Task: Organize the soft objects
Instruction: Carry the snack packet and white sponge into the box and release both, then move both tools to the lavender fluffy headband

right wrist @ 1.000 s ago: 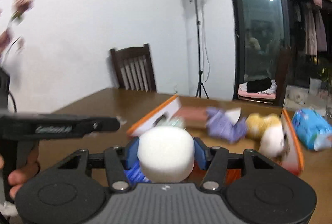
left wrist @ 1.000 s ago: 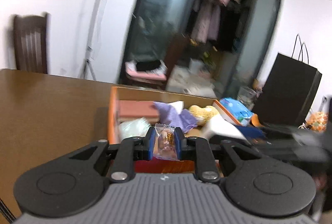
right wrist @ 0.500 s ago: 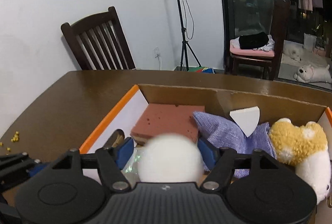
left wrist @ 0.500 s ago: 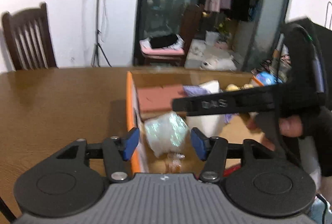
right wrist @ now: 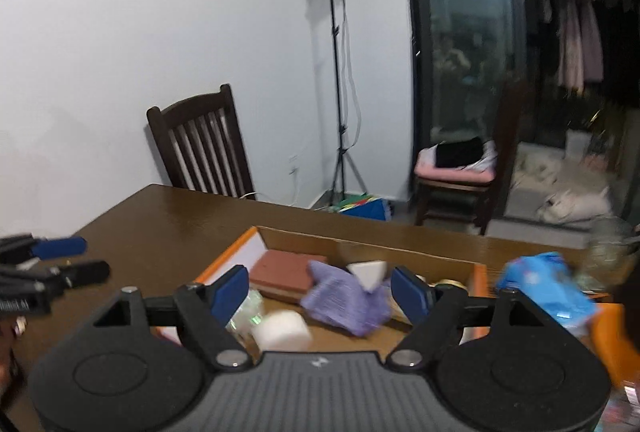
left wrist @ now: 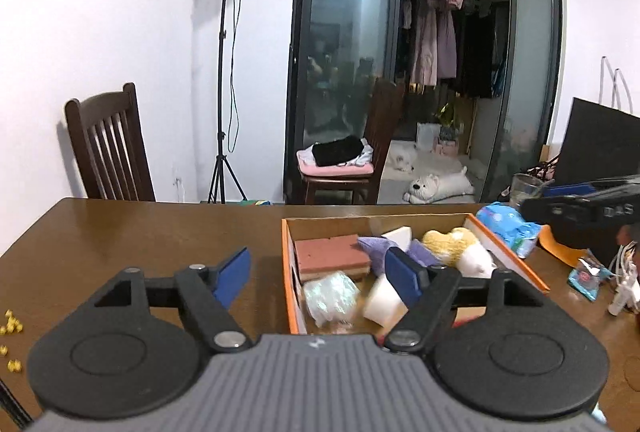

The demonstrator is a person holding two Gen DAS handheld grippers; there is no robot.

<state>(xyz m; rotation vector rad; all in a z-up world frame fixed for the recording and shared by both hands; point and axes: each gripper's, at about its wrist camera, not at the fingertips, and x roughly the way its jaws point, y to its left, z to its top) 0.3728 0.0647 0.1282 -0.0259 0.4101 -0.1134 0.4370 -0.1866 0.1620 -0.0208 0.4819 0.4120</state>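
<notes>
The small clear packet that was pinched in the left gripper (left wrist: 320, 274) a second ago is no longer held; its jaws have just been opening and nothing is gripped between them. The white foam ball (right wrist: 283, 330) is released by the right gripper (right wrist: 320, 292), whose jaws have likewise just been opening, and is now seen lying in the cardboard box (right wrist: 360, 244). Both grippers are drawn up and back from the box.

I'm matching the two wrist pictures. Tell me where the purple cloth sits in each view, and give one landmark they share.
Left wrist: the purple cloth lies mid-box, right of centre, between the red sponge and the yellow plush, partly behind a blue pad.
Right wrist: the cloth is at lower centre, between the open jaws.
Shared landmark: the white wedge resting on it.
</notes>
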